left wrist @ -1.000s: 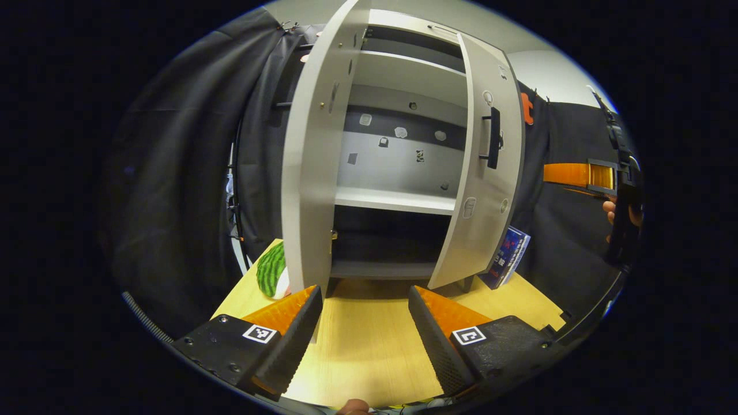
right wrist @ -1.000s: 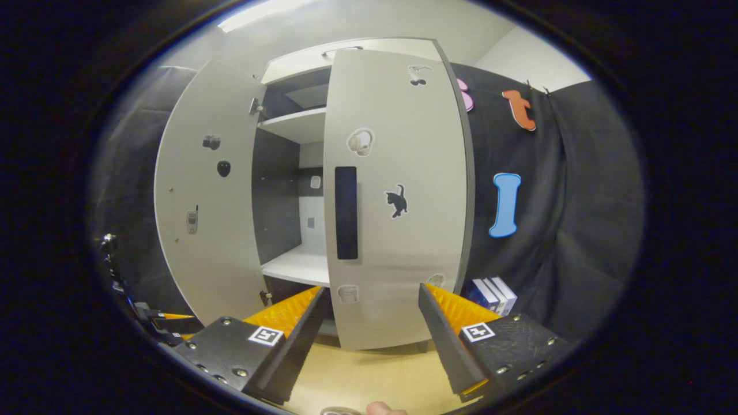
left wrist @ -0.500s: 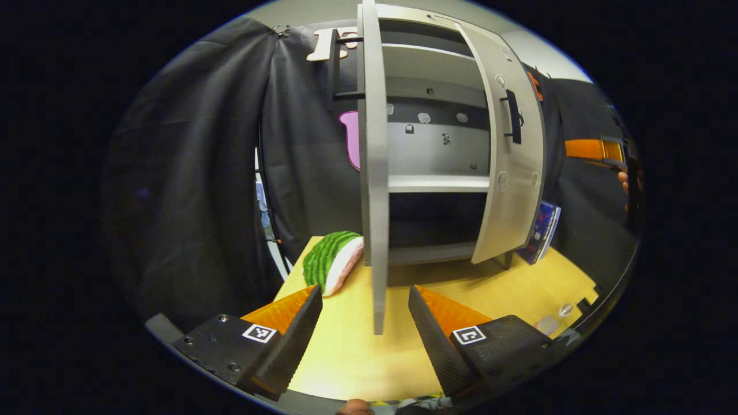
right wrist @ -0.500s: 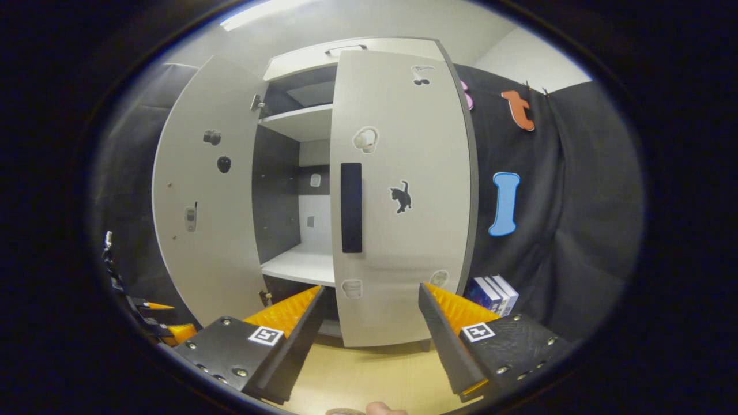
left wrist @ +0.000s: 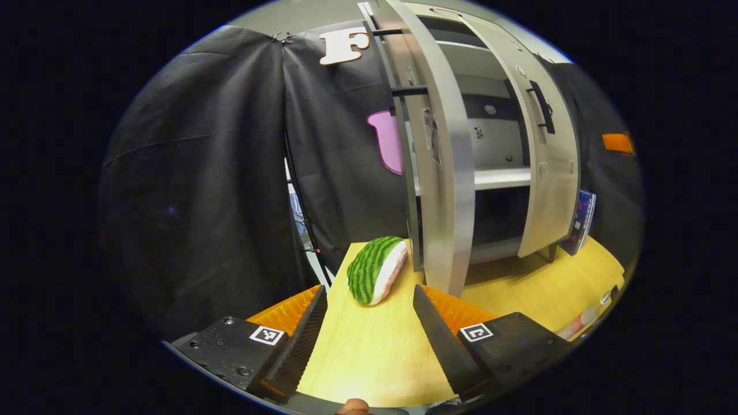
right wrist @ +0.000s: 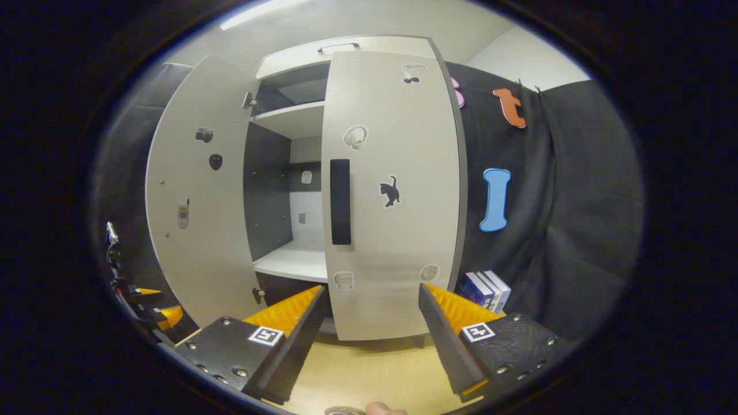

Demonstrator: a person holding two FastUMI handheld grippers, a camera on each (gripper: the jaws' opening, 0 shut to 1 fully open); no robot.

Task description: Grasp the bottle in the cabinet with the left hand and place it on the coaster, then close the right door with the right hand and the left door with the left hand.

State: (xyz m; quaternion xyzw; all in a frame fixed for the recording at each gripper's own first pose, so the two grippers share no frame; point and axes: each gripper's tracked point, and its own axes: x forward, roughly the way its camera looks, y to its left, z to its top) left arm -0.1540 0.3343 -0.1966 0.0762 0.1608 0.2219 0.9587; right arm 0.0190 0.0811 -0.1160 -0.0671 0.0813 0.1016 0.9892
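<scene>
In the left gripper view my left gripper is open and empty, low over the wooden table. Just ahead, the grey cabinet's left door stands wide open, seen almost edge-on, its free edge above my right finger. The right door is ajar. In the right gripper view my right gripper is open and empty, facing the right door and its black handle. The left door swings out to the left, and the left gripper shows small beside it. The shelves look bare.
A toy watermelon slice lies on the table left of the left door's foot. Books lean by the cabinet's right side, the same books seen beyond my right finger. A pale small thing sits at the table's right edge, too small to tell.
The left gripper has swung left around the left door's free edge, so the door now sits to the right and the watermelon slice ahead. The right gripper has hardly moved.
</scene>
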